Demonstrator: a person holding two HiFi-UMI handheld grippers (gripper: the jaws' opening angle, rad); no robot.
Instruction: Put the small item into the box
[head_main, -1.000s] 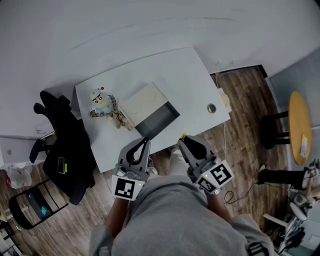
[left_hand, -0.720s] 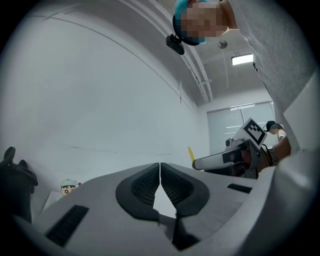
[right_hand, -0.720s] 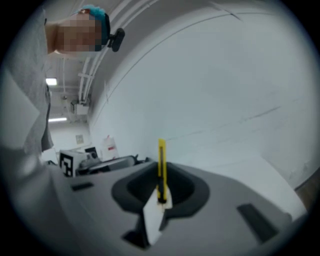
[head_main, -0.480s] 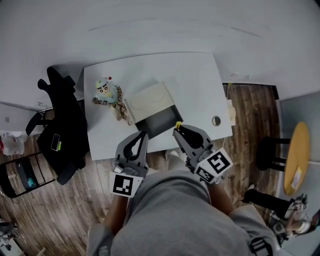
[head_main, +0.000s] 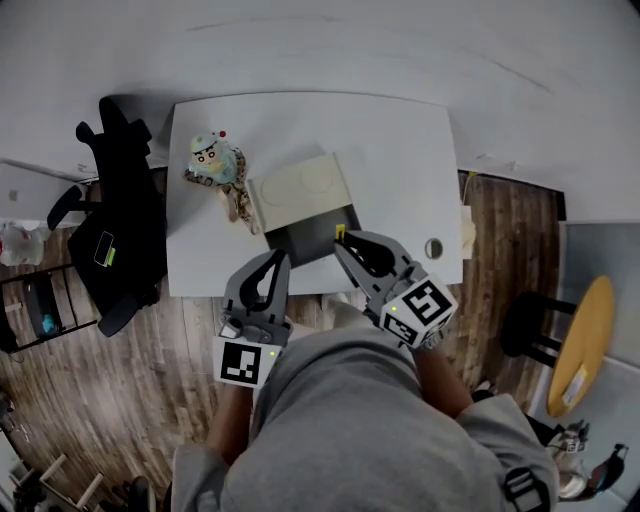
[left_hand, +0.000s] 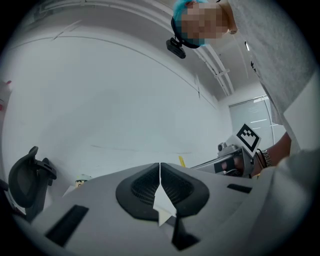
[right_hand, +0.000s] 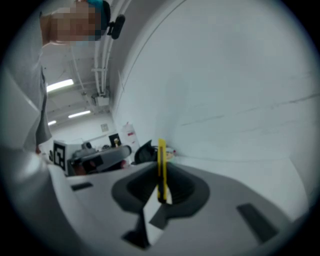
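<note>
Yellow, thin and stiff-looking, the small item (right_hand: 161, 165) stands pinched by its lower end in my right gripper (head_main: 347, 245), over the box's (head_main: 300, 190) near corner. Probably light and slippery. My left gripper (head_main: 275, 262) is closed and empty, short of the box.

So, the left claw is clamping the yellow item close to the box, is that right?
Not quite: it is the right claw that clamps the yellow item, as the right gripper view shows. The left claw is shut with nothing in it. The item is indeed close to the box.
</note>
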